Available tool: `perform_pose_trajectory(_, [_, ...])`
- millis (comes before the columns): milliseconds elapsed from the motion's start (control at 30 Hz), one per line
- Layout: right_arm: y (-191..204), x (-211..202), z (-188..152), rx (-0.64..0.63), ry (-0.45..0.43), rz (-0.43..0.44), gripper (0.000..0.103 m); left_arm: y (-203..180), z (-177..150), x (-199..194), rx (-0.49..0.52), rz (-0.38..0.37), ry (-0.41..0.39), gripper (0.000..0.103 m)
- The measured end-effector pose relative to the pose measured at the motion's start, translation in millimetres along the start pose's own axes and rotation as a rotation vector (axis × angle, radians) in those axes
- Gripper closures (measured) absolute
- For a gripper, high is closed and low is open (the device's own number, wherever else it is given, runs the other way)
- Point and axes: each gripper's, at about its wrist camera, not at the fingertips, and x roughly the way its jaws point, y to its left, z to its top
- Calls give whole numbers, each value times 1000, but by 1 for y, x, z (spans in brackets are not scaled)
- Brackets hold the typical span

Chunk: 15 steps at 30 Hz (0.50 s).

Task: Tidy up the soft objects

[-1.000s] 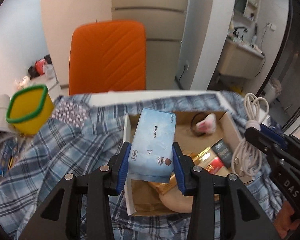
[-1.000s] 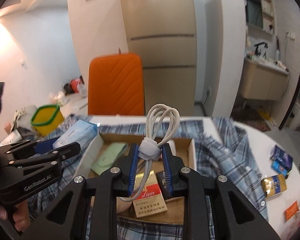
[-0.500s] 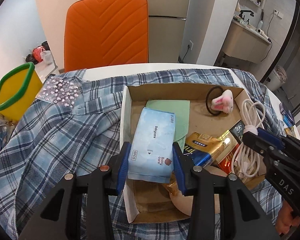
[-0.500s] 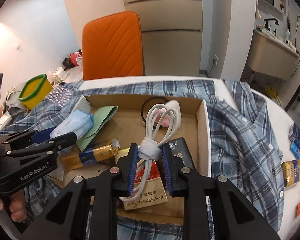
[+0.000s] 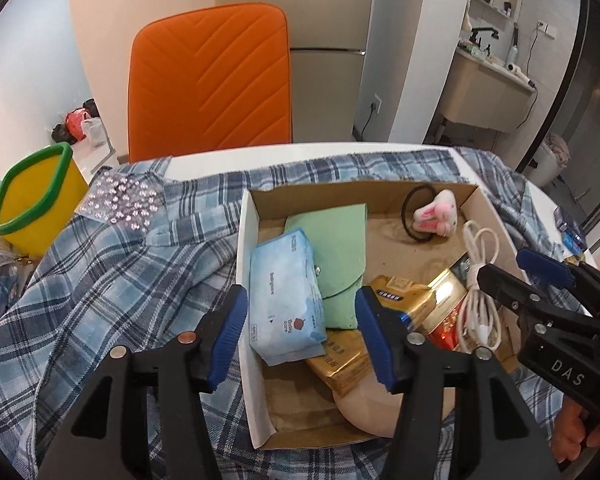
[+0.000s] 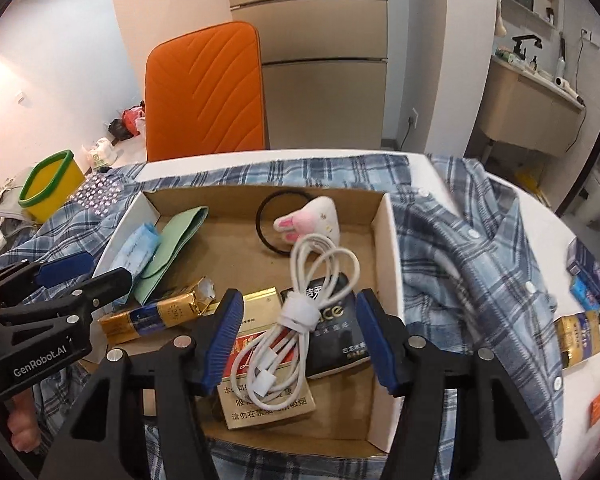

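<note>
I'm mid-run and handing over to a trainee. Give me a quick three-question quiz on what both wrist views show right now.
1. True or false: the left gripper is clamped on the blue wipes pack.
2. Multiple choice: the white cable lies A) on the plaid shirt, B) in the cardboard box on top of the cigarette packs, C) in the yellow bin.
3. Fill in: the bunny hair tie sits near the box's ____ wall, on the side toward the orange chair.

Key
1. False: the jaws stand open and the pack rests in the box.
2. B; the right gripper is open around it.
3. Far.
</note>
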Motion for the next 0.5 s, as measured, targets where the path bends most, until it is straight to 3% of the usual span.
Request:
perform_pose_trajectory(100, [-2,-7,2,5,-21,-10,42,1,2,-9,-2,-10,-44,44])
perform_pose_trajectory(267, [-2,-31,6,5,-119,-26,42,3,5,-36,-28,-15,-191,37])
perform_pose_trajectory(367, [-1,-52,8,4,-209,-35,42,4,4,-54,-38,-8,-300,21])
perform_pose_trajectory(467, [1,-71,9,-12,-299,-88,28,2,2,-73,-26,26,-411,1])
perform_pose_trajectory(500, [1,-76,9,-13,-321,-97,19,1,1,-80,-12,33,-449,1])
